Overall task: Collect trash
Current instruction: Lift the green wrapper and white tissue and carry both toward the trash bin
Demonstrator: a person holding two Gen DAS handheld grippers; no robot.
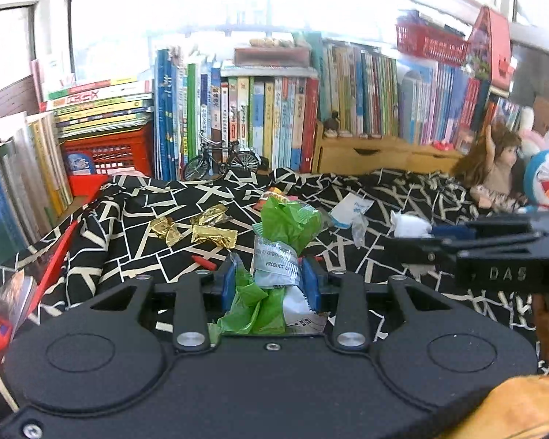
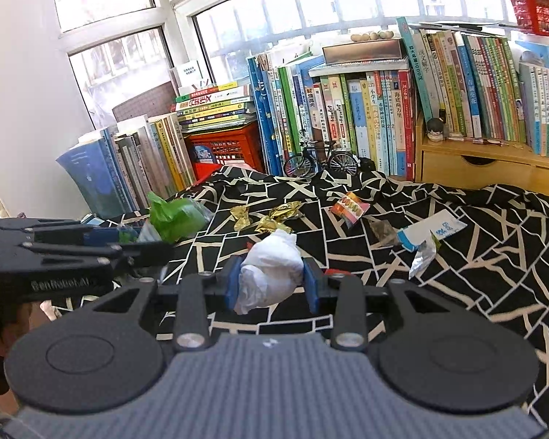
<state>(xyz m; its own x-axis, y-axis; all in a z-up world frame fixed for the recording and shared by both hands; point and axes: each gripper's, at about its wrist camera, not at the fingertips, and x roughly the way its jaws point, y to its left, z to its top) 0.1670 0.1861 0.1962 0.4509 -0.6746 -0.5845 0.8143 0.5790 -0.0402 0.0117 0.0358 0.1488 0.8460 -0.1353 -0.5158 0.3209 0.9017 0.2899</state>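
Above the patterned cloth (image 2: 457,256) that covers the counter, I have both tools loaded. My left tool (image 1: 271,281) is narrowed on a green wrapper (image 1: 285,226), its blue pads (image 1: 310,285) pressing the crumpled middle so the loose ends stick out far and near. My right tool (image 2: 271,285) pinches a white tissue wad (image 2: 271,274) between its pads, the wad bulging above them. Neither piece appears to touch the cloth; I judge both are lifted clear so they can be carried off without dragging other litter along.

More trash lies on the cloth beyond. Gold wrappers (image 2: 271,216) sit in a loose cluster at the middle, far from me. A small striped packet (image 2: 349,206) lies just right of them, and a torn white-and-blue pack (image 2: 432,232) with a foil scrap (image 2: 422,258) lies further right. A small red bit (image 1: 203,261) rests near my left tool.

I see no bin in either view, so I cannot tell where these two pieces should go.

Behind the cloth, books (image 2: 366,109) line the far edge and a toy bicycle (image 2: 320,161) stands in front of them; those I leave alone. The crumpled grips look secure, though the tissue is soft and could slip if I ease the pinch.
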